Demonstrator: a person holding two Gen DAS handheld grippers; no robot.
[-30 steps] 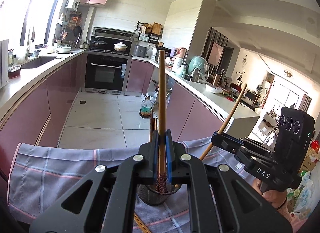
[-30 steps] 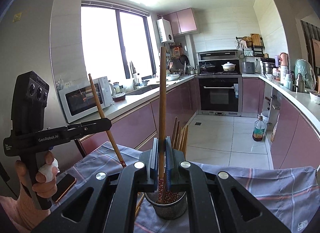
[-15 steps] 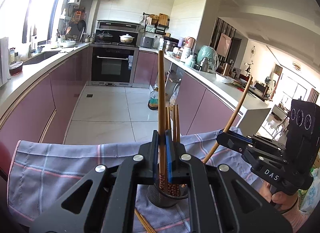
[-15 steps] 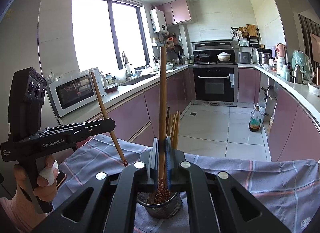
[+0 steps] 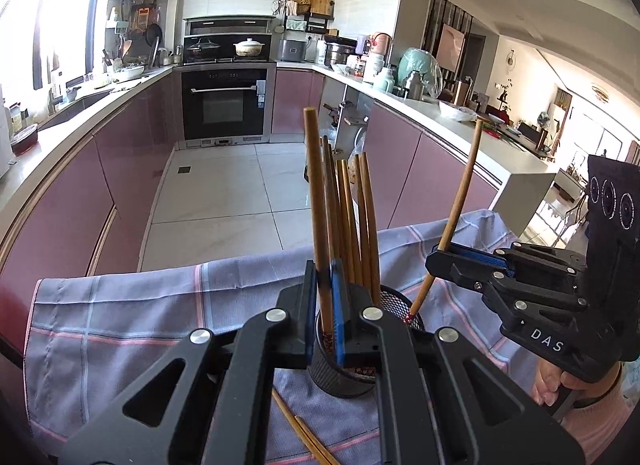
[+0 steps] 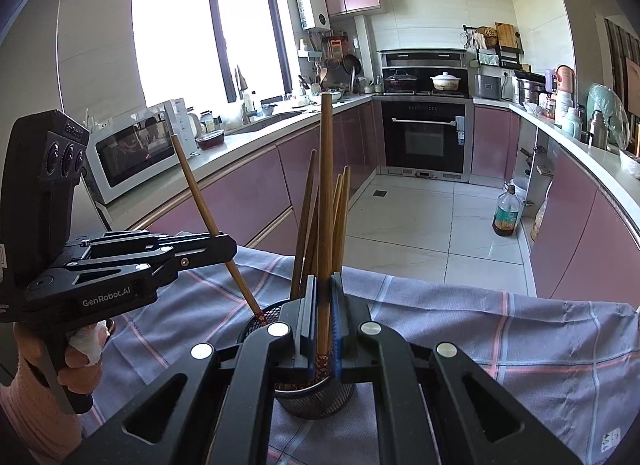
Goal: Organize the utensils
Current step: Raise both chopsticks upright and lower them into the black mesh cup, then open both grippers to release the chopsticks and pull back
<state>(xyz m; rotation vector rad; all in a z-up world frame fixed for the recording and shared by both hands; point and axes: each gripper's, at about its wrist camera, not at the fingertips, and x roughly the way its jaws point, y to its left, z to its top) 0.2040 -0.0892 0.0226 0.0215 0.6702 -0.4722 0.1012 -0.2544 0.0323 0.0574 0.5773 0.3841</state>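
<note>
Checked lavender cloth [image 5: 120, 313] with pink and pale lines covers the near surface, and on it stands a black wire-mesh utensil holder [image 6: 316, 395] already bristling with several brown wooden chopsticks [image 5: 356, 221] that fan upward out of it. Two more loose chopsticks [image 5: 304, 435] lie flat on the cloth just in front of the holder. Closest to its own camera, the left gripper [image 5: 324, 305] has its blue-padded jaws clamped on a single chopstick [image 5: 316, 201], held nearly upright, its patterned reddish tip dipping into the holder's mouth. From the right wrist view, the right gripper [image 6: 324, 317] is likewise closed tight on its own chopstick [image 6: 326, 185], upright, with the decorated red-and-dark lower end inside the holder. Each gripper shows in the other's view as a black tool coming in from the side, angled downward toward the holder, its chopstick leaning outward at the top and its tip at the holder's rim. A hand [image 6: 80, 361] with a pink sleeve and what looks like a white wrap on one finger grips the left tool's handle; fingers of the other hand [image 5: 552, 385] hold the right tool. Beyond the cloth stretch pale floor tiles, mauve cabinets [image 6: 240, 193], a white microwave [image 6: 128, 153] on the counter, and a black built-in oven [image 5: 224, 103] at the far wall.
</note>
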